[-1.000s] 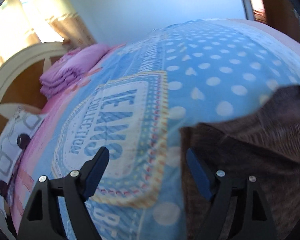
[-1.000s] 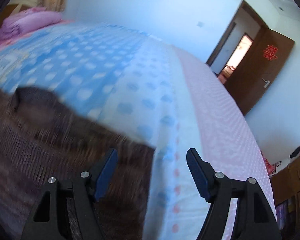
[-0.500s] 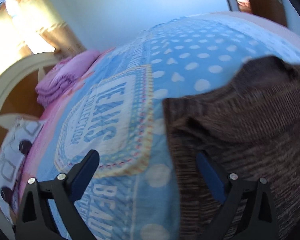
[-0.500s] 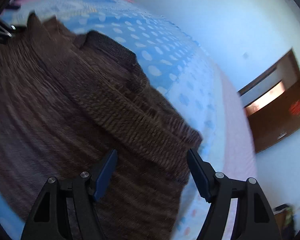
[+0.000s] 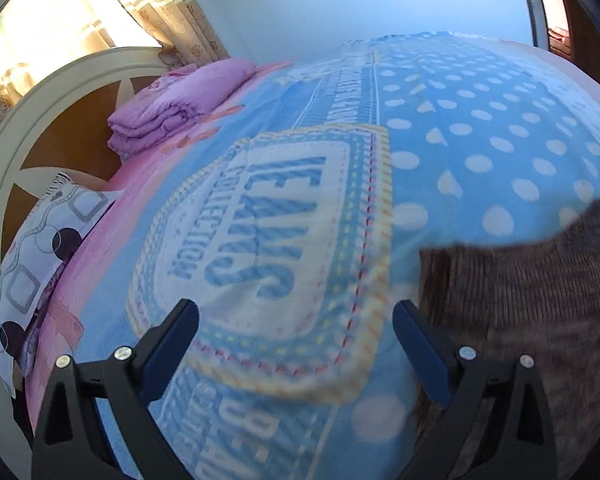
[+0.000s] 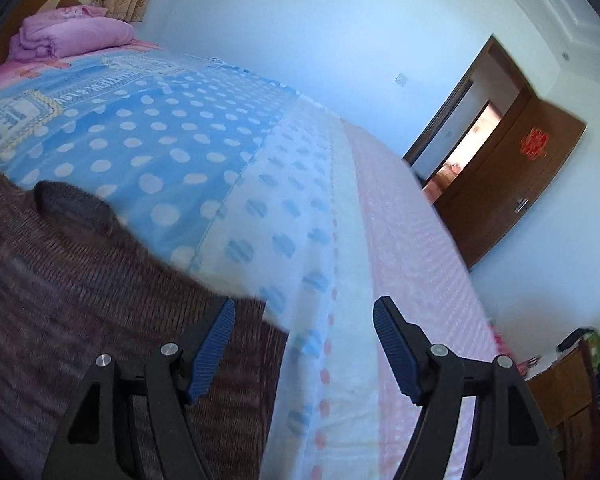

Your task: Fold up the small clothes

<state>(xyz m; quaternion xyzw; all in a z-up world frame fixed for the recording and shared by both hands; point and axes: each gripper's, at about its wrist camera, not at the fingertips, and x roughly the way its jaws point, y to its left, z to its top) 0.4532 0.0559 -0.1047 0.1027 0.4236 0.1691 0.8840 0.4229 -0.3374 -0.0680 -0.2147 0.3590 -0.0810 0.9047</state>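
A brown knitted garment lies flat on the blue polka-dot blanket. In the left wrist view it fills the lower right, and my left gripper is open and empty over the blanket just left of its edge. In the right wrist view the garment fills the lower left. My right gripper is open and empty over its right edge, the left finger above the knit, the right one above bare blanket.
A folded pink quilt and a patterned pillow lie by the white headboard. An open brown door stands past the bed's far side. A cluttered wooden stand is at the right.
Both grippers have swung outward, away from the garment's middle. The left view shows more blanket and less knit; the right view now shows the garment's right edge and the door.
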